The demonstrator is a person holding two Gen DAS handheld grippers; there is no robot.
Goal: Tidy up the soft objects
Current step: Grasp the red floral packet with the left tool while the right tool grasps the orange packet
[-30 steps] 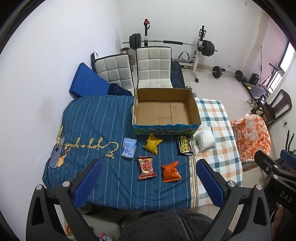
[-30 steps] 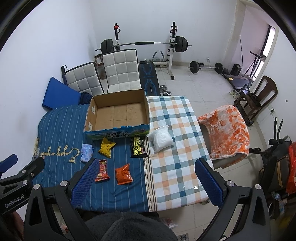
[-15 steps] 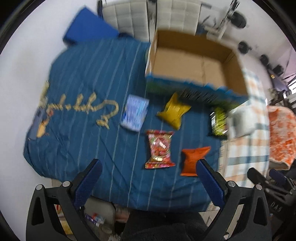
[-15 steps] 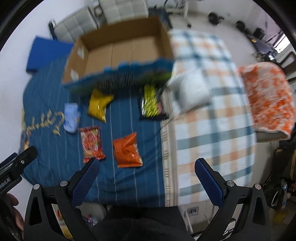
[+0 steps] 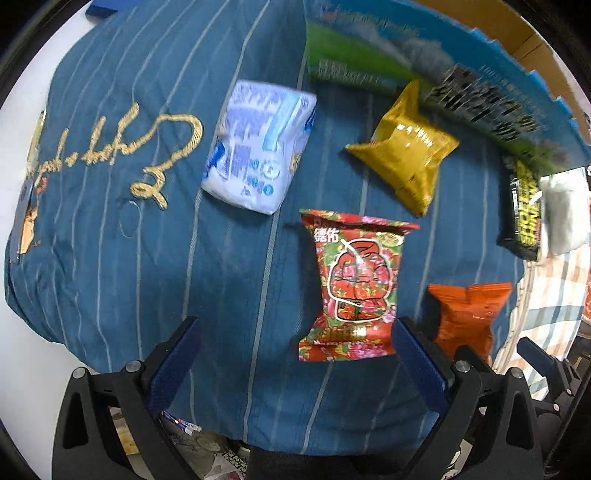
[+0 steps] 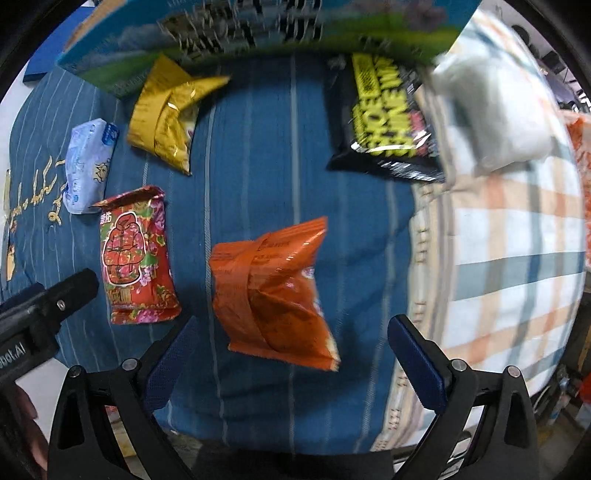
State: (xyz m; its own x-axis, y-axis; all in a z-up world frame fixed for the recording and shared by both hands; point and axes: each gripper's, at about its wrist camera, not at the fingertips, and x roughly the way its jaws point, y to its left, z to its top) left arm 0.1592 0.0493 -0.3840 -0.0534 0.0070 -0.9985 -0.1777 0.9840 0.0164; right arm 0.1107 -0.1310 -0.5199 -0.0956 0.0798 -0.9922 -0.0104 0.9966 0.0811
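Several soft packets lie on a blue striped blanket [image 5: 110, 280]. My left gripper [image 5: 295, 354] is open and empty, low over the blanket, with a red floral packet [image 5: 351, 284] just ahead at its right finger. A pale blue tissue pack [image 5: 258, 147] and a yellow packet [image 5: 406, 151] lie farther off. My right gripper [image 6: 291, 350] is open and empty, with an orange packet [image 6: 273, 291] between and just ahead of its fingers. A black and yellow packet [image 6: 388, 118] and a white bag [image 6: 491, 110] lie beyond.
An open cardboard box [image 5: 424, 55] with a printed front wall stands behind the packets and also shows in the right wrist view [image 6: 258, 33]. A checked cloth [image 6: 509, 251] covers the right part of the bed. The left gripper's body [image 6: 40, 306] shows at left.
Both grippers have dropped from high above the bed to close over the packets. The left one now faces the red floral packet, the right one the orange packet. Both stay open.
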